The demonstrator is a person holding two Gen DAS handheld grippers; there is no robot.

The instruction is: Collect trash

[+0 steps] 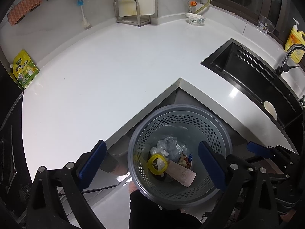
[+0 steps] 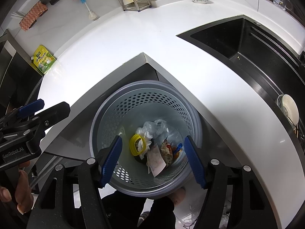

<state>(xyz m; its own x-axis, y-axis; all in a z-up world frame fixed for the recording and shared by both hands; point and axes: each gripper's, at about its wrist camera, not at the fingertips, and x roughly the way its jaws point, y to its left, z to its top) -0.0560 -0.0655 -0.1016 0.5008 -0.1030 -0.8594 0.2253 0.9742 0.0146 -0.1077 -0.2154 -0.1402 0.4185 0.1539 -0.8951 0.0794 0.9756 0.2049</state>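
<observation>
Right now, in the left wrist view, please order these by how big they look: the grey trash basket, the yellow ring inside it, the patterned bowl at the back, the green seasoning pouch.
1. Grey trash basket
2. Green seasoning pouch

Yellow ring and patterned bowl look alike; the bowl is farther, so unranked.

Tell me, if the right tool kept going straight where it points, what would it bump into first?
Probably the trash in the grey perforated bin. The open right tool aims into the bin's mouth, and the paper slip lies nearest that line, though depth is hard to judge.
</observation>
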